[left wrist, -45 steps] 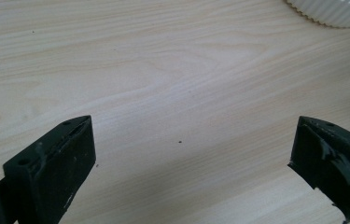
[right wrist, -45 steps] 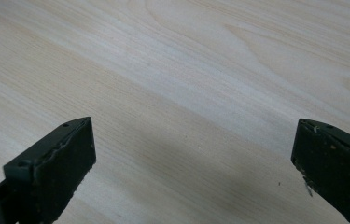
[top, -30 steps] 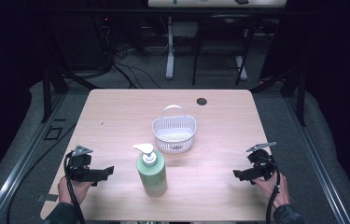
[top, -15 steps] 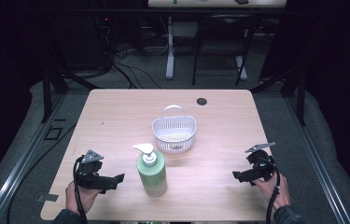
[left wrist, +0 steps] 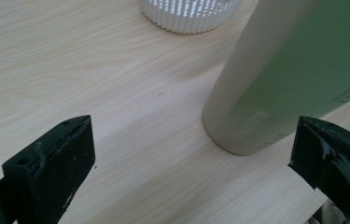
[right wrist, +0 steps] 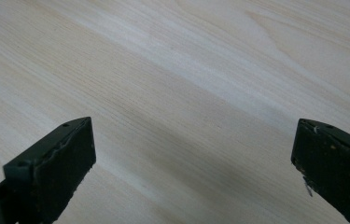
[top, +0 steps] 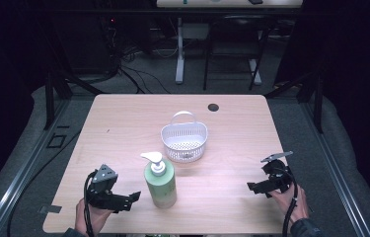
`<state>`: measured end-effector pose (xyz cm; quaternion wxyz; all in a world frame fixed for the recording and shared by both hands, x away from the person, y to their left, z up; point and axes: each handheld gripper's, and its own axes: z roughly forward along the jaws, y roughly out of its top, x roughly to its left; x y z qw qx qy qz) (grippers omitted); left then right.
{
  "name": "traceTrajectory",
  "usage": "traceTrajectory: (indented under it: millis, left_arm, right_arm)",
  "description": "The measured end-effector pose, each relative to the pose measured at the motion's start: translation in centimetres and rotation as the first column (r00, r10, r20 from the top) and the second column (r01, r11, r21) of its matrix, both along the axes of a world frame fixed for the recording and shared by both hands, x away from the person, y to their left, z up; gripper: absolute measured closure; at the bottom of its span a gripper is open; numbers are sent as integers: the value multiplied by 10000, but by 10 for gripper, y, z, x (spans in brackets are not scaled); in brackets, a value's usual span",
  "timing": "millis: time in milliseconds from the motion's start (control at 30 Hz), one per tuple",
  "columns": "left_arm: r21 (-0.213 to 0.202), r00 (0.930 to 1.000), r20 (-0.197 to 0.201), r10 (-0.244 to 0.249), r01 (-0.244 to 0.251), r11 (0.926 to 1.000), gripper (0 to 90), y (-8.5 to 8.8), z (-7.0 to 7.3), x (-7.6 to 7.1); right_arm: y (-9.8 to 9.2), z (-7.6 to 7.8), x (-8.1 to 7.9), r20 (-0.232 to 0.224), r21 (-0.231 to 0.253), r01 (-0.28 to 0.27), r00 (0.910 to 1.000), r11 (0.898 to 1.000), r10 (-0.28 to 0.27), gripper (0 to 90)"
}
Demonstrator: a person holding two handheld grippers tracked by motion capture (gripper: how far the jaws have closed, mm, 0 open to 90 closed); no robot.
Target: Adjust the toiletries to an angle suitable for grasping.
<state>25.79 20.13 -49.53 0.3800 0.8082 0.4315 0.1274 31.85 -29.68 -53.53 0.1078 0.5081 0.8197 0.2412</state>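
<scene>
Both sets of my jaws are standing wide apart, gripping nothing. I am holding my left gripper (top: pixel 134 196) low over the near left part of the wooden table (top: pixel 123 123), pointing toward the green pump bottle (top: pixel 161 181), which is standing upright just beside it. In the left gripper view the bottle's base (left wrist: pixel 256 126) is sitting ahead of the jaws, toward the right one. The white basket (top: pixel 184 139) is resting beyond the bottle, near mid-table. I am keeping my right gripper (top: pixel 251 187) at the near right edge over bare wood, well apart from both.
</scene>
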Motion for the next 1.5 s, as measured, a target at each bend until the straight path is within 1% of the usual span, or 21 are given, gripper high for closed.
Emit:
traceTrajectory:
  millis: [67, 100, 133, 200, 267, 300, 367, 433, 467, 567, 633, 733, 833, 933, 1100, 1133, 1200, 1300, 1333, 1433, 1500]
  left_arm:
    - [-59, 9999, 53, -90, 91, 9999, 0, -3, 1, -3]
    - [-257, 9997, 74, -247, 249, 9994, 0, -7, 2, -6]
    - [-257, 9997, 74, -247, 249, 9994, 0, -7, 2, -6]
    - [-246, 9986, 138, -505, 509, 9984, 0, -16, 4, -10]
    - [-248, 9982, 168, -581, 585, 9980, 0, -19, 4, -11]
    - [-265, 9970, 237, -732, 738, 9969, 0, -23, 5, -13]
    - [-350, 9965, 259, -790, 799, 9962, 0, -26, 5, -14]
    - [-343, 9957, 378, -841, 854, 9958, 0, -29, 5, -14]
    - [-431, 9953, 460, -850, 870, 9953, 0, -31, 5, -15]
    - [-408, 9930, 647, -984, 1012, 9940, 0, -37, 6, -15]
    - [-433, 9932, 622, -986, 1014, 9939, 0, -39, 5, -15]
    - [-350, 9921, 784, -984, 1014, 9942, 0, -45, 5, -13]
    - [-382, 9923, 780, -958, 990, 9944, 0, -47, 4, -12]
    - [-247, 9921, 740, -1010, 1030, 9944, 0, -51, 2, -10]
    - [-221, 9923, 803, -947, 967, 9951, 2, -55, 0, -8]
    - [-186, 9918, 826, -973, 991, 9949, 11, -56, 0, -6]
    - [-265, 9909, 949, -951, 980, 9948, 30, -57, 1, -6]
    - [-427, 9903, 1002, -958, 1004, 9940, 72, -61, 0, -5]
    - [-323, 9890, 1032, -1058, 1096, 9934, 85, -62, 1, -4]
    - [-313, 9871, 1104, -1156, 1197, 9923, 149, -66, 0, -5]
    - [-284, 9867, 1170, -1131, 1171, 9927, 147, -67, 0, -5]
  right_arm:
    - [-1, -2, 1, -58, -21, 39, 10000, 10000, -39, 0]
    - [-1, -2, 1, -92, -16, 45, 9999, 10000, -45, 0]
    - [-1, -2, 1, -100, -28, 44, 9999, 10000, -45, 0]
    - [0, -3, 1, -161, 10, 61, 9999, 10000, -61, 0]
    - [0, -4, 2, -178, -8, 23, 9998, 10000, -23, 0]
    - [1, -4, 2, -187, -10, 31, 9998, 10000, -31, 0]
    - [1, -4, 2, -198, -9, 44, 9998, 10000, -44, 0]
    - [1, -5, 3, -236, 15, 82, 9997, 10000, -82, 0]
    - [0, -5, 3, -272, 4, 97, 9996, 10000, -96, 0]
    - [1, -7, 4, -332, -38, 51, 9994, 10000, -52, 0]
    - [1, -7, 4, -361, -34, 44, 9993, 10000, -46, 0]
    - [1, -7, 5, -367, -66, 28, 9993, 10000, -30, 0]
    - [1, -8, 5, -384, -68, 23, 9993, 10000, -26, 0]
    - [0, -8, 6, -400, -37, 56, 9992, 10000, -57, 0]
    - [1, -9, 6, -502, -49, 26, 9987, 10000, -28, 0]
    - [1, -10, 7, -469, -39, -13, 9989, 10000, 11, 0]
    - [1, -10, 7, -503, -61, 2, 9987, 10000, -5, 0]
    - [2, -10, 7, -499, -57, 1, 9988, 10000, -4, 0]
    - [1, -10, 7, -500, -62, -6, 9987, 10000, 3, 0]
    - [1, -10, 7, -475, -77, -41, 9989, 10000, 37, 0]
    - [1, -9, 6, -476, -80, -25, 9989, 10000, 21, 0]
